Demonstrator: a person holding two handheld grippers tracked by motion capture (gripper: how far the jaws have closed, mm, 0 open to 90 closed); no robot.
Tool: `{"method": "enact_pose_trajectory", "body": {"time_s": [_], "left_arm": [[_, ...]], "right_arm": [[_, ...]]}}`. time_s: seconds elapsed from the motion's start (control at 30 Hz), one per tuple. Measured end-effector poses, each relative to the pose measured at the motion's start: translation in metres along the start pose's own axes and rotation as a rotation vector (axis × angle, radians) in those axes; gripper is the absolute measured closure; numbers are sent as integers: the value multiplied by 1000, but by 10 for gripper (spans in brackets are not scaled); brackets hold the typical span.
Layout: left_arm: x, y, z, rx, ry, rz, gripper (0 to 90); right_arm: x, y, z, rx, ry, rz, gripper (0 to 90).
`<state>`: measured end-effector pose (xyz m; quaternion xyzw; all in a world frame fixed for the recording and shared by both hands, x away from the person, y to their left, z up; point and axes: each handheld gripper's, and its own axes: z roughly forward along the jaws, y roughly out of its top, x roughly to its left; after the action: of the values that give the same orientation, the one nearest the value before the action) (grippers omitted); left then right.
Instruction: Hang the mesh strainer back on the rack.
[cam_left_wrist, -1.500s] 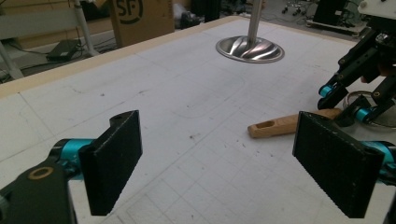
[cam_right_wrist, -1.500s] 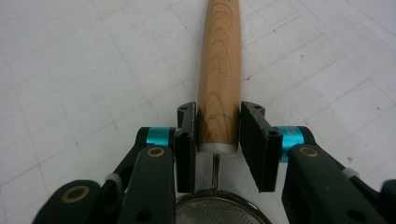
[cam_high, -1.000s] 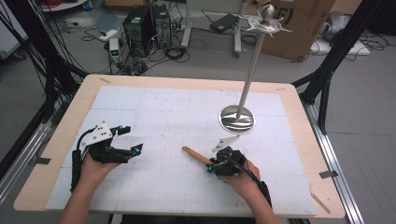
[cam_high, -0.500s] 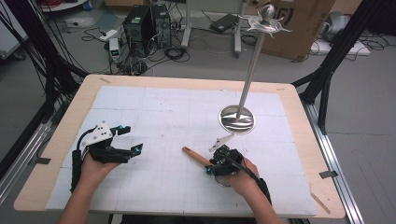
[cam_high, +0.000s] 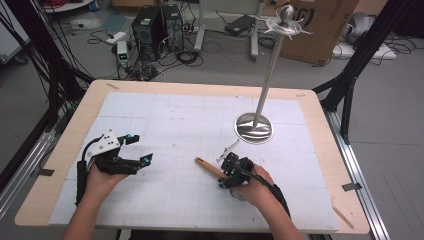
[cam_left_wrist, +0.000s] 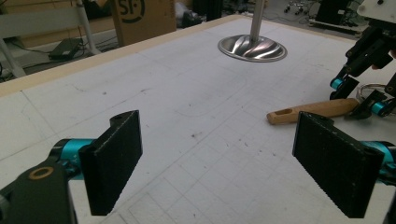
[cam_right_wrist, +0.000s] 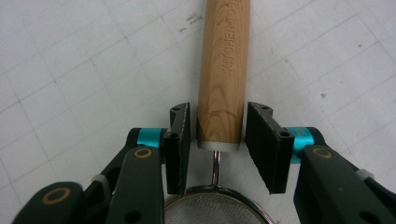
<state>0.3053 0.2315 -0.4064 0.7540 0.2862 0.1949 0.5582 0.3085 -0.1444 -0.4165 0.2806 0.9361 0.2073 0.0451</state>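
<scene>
Right claw (cam_right_wrist: 218, 140) straddles the strainer's wooden handle (cam_right_wrist: 222, 70) at its ferrule end, jaws narrow with a sliver of gap each side, not clamped yet. Strainer mesh (cam_right_wrist: 215, 210) sits just under the claw; it lies flat on the desk (cam_high: 200, 107), near the metal stand base (cam_high: 254, 127). Close squarely on the wood, not the thin wire neck, or it'll pivot. Left claw (cam_left_wrist: 233, 163) wide, empty, parked well apart.

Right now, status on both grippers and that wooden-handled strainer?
Left gripper open, idle over the mat. Right gripper straddles the strainer's wooden handle, small gaps either side, not clamped. Metal stand stands apart, nothing blocking.
</scene>
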Motion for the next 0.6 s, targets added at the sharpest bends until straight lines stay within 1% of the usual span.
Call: {"method": "enact_pose_trajectory", "body": {"time_s": [0.1, 0.23, 0.27, 0.3, 0.37, 0.47, 0.6], "left_arm": [[2, 1, -3, -13, 10, -9, 165], [2, 1, -2, -9, 7, -4, 166], [1, 0, -2, -10, 7, -7, 166], [1, 0, -1, -6, 6, -3, 166], [0, 0, 0, -4, 4, 1, 167], [0, 1, -1, -12, 1, -4, 167], [1, 1, -2, -11, 7, -4, 168]], "right_arm": [[1, 3, 0, 22, -5, 4, 595], [3, 5, 1, 37, -19, 6, 601], [4, 5, 1, 40, -27, 6, 609], [5, 6, 1, 41, -36, 17, 620], [7, 7, 1, 40, -48, 28, 674], [12, 7, 1, 41, -74, 10, 681], [12, 5, 1, 27, -72, -6, 684]]}}
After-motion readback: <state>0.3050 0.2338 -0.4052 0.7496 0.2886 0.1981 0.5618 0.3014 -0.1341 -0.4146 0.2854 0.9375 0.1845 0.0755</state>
